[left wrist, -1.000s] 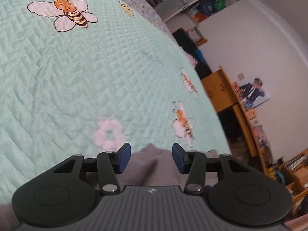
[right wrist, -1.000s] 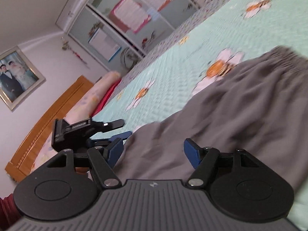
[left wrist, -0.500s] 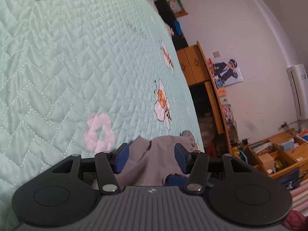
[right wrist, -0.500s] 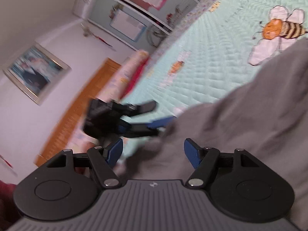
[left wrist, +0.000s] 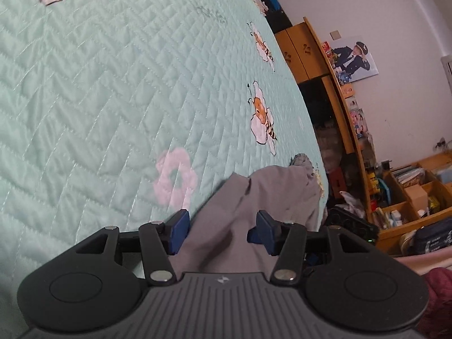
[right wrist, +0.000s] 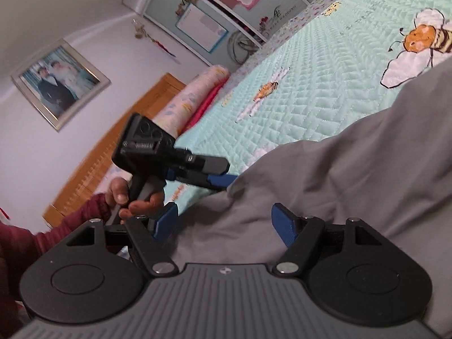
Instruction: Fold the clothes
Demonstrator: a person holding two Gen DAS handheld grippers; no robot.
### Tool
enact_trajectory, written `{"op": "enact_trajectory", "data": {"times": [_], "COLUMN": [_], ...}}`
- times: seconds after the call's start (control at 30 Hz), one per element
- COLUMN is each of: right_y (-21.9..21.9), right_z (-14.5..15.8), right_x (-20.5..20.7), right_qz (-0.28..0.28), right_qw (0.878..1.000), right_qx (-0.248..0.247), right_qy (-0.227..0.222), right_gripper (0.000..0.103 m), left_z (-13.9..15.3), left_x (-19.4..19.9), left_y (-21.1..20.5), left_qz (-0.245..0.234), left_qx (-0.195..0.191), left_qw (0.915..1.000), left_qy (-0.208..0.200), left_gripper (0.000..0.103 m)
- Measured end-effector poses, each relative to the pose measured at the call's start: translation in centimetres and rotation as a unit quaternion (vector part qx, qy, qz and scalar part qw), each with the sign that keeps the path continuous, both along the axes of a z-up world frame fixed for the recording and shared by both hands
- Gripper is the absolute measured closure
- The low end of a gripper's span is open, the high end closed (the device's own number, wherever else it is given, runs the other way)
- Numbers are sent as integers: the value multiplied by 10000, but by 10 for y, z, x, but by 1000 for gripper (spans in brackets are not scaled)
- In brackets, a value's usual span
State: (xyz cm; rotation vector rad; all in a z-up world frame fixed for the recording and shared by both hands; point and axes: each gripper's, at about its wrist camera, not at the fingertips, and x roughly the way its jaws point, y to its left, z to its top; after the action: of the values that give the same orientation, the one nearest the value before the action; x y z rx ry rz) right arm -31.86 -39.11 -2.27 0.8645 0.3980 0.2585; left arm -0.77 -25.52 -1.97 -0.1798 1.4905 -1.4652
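A grey garment (left wrist: 262, 195) lies on the mint quilted bedspread (left wrist: 113, 90) near the bed's right edge. My left gripper (left wrist: 221, 231) is open, its blue pads (left wrist: 178, 230) astride a fold of the grey cloth. In the right wrist view the same garment (right wrist: 339, 175) spreads across the bedspread (right wrist: 325, 65). My right gripper (right wrist: 224, 226) is open, with grey cloth between its blue pads (right wrist: 282, 226). The left gripper also shows there (right wrist: 220, 179), at the garment's left edge, held by a hand in a maroon sleeve.
The bedspread carries bee and flower prints (left wrist: 262, 118). Beside the bed stand a wooden cabinet and shelves (left wrist: 336, 84) with clutter on the floor (left wrist: 409, 192). A wooden headboard (right wrist: 113, 147), a rolled pillow (right wrist: 195, 93) and a glass cabinet (right wrist: 226, 14) lie beyond.
Both grippers have swung toward the bed's edge. More grey cloth now shows between the left pads. The left gripper has risen in the right wrist view, at the garment's edge.
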Motion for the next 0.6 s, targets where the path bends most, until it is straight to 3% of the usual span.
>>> {"op": "enact_trajectory", "data": {"times": [0.2, 0.4, 0.6], "right_y": [-9, -19, -24], "right_z": [-10, -17, -21], "right_x": [1, 4, 7], "right_qz": [66, 139, 235], "right_qw": [9991, 9968, 9951], "right_qx": [317, 650, 803], "right_qy": [-263, -442, -523], "right_gripper": [30, 30, 30], "left_z": [2, 14, 7], "left_x": [-8, -29, -41], "left_y": [3, 4, -5], "left_qz": [-194, -465, -775], "left_qx": [-61, -763, -874], "left_qw": [9996, 9958, 9932], "left_qy": [197, 177, 27], "left_gripper": [47, 45, 44]}}
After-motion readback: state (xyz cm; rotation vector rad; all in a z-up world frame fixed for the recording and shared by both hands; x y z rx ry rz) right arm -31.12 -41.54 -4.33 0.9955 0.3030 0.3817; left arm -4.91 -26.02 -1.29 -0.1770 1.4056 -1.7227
